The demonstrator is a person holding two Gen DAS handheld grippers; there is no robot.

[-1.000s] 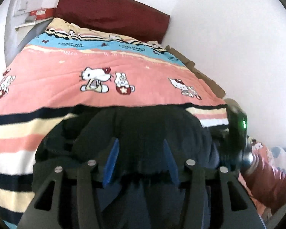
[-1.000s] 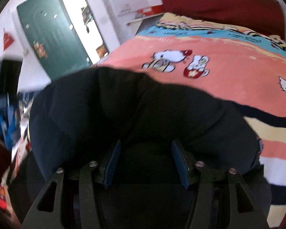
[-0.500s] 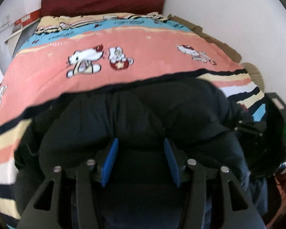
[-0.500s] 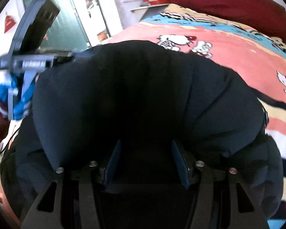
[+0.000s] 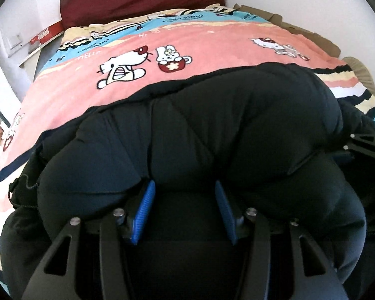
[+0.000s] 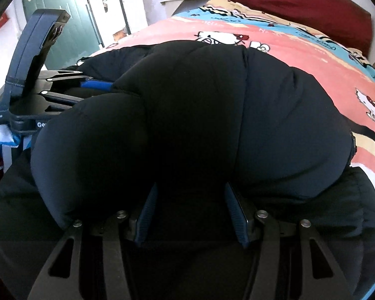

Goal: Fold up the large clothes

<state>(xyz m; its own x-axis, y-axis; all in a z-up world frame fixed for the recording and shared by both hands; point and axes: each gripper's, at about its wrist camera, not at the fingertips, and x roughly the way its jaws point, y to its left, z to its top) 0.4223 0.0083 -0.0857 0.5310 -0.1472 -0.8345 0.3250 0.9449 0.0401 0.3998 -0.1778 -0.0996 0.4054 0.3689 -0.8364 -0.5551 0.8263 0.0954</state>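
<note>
While each gripper pinches a thick fold of the dark puffy jacket, the left gripper and right gripper hold the doubled bundle directly ahead, toward twelve o'clock, over the cartoon-print bedspread. Seen from the right wrist, the left gripper sits at about ten o'clock, clamped on the same folded edge. That edge runs side to side between them, so neither hand looks nearer.
</note>
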